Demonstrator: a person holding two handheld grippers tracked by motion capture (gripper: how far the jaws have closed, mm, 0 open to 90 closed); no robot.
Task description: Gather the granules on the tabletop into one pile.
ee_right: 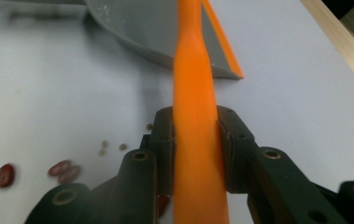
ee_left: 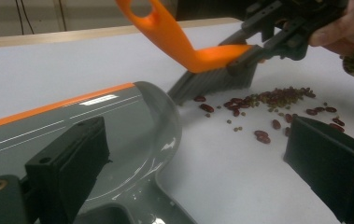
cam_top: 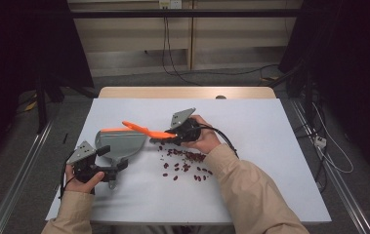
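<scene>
- Dim room, dark drapes either side, cables on the floor; white desk (cam_top: 270, 161) lit from above, person's sleeves coming in from the near edge.
- Right tongs (cam_top: 178, 133) pinch the orange handle of the brush (ee_left: 198, 51); in the right gripper view the pads (ee_right: 163, 140) press both flanks of the handle. Bristles rest on the desk at the left end of the spill.
- Beans (cam_top: 185, 163), red ones mixed with small greenish ones, lie scattered in front of the right hand, between brush and near edge, apart from the pan.
- Grey dustpan (cam_top: 121, 141) with orange lip sits left of the brush, mouth towards it. Left tongs (cam_top: 109, 170) sit at its handle; I cannot tell whether they clamp it, since in the left gripper view the jaws look spread with the handle low between them.
- Risk: if the pan is only loosely held, a sweep pushes it back and beans pile against the lip instead of riding in.
- Risk: smooth, tapered handle could twist in the pads, tilting the bristles so small beans slip under.
- Risk: a fast stroke flicks round beans past the pan or towards the desk edge.
- Risk: lip lifted off the surface lets beans roll beneath.
</scene>
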